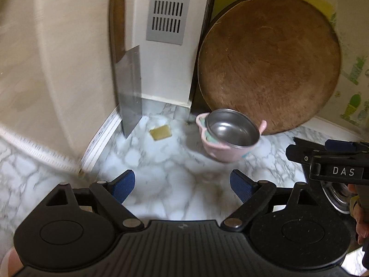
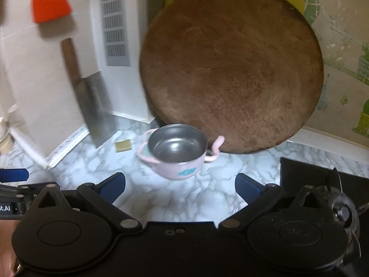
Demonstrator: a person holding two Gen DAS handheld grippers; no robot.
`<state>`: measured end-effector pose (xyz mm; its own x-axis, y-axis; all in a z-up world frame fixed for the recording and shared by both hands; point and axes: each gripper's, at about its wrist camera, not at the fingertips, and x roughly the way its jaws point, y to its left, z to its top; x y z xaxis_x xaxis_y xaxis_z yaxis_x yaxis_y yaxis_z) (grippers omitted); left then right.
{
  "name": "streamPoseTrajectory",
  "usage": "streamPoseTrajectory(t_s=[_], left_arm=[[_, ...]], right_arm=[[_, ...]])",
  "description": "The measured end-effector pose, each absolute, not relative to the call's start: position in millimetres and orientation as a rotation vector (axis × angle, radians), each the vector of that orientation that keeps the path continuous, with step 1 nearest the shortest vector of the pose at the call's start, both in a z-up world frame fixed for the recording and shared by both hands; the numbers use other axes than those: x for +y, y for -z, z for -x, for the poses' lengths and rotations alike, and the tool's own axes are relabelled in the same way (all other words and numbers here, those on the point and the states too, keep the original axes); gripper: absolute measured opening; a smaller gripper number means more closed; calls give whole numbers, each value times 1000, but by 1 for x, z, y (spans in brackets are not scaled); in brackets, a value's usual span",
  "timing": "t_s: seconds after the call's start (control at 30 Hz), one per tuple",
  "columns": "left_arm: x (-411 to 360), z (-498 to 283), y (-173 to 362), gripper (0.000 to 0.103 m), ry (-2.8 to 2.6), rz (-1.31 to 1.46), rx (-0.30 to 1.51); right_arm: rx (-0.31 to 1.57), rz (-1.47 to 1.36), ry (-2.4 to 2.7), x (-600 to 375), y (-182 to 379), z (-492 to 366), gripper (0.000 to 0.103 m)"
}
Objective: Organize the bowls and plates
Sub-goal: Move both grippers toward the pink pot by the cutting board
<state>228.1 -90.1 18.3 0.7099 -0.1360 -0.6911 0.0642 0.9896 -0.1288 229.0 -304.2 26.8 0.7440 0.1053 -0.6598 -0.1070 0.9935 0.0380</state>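
Here both tools stand empty: the left gripper (image 1: 182, 185) has its 2 blue pads spread wide over bare marble counter (image 1: 161, 184), and the right gripper (image 2: 180, 185) is spread the same way, nothing between its pads either. Ahead of both, apart from the pads, sits the pink bowl (image 2: 175, 168) with 2 handles; a steel bowl (image 2: 177, 142) rests tilted in it, not seated flat, and something pale green shows at its rim. Behind the bowls a round wooden cutting board (image 2: 230, 69) leans on the wall; a cleaver (image 1: 129, 87) leans to the left, with a small yellow square (image 1: 160, 132) on the counter near it. By this view, the bowls are nested but crooked, so straightening likely remains. No plates are visible.
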Motion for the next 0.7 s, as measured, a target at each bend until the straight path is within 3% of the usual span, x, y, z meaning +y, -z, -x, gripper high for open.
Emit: streamPoseTrajectory(t_s=[0.27,0.7], left_arm=[[-119,-313,0,90,60,125,860],[-149,-400,59,90,-12,151,960]], right_arm=[[816,-67,-50,-325,-6,-302,101],[955,-153,4,-335,49,-370,87]])
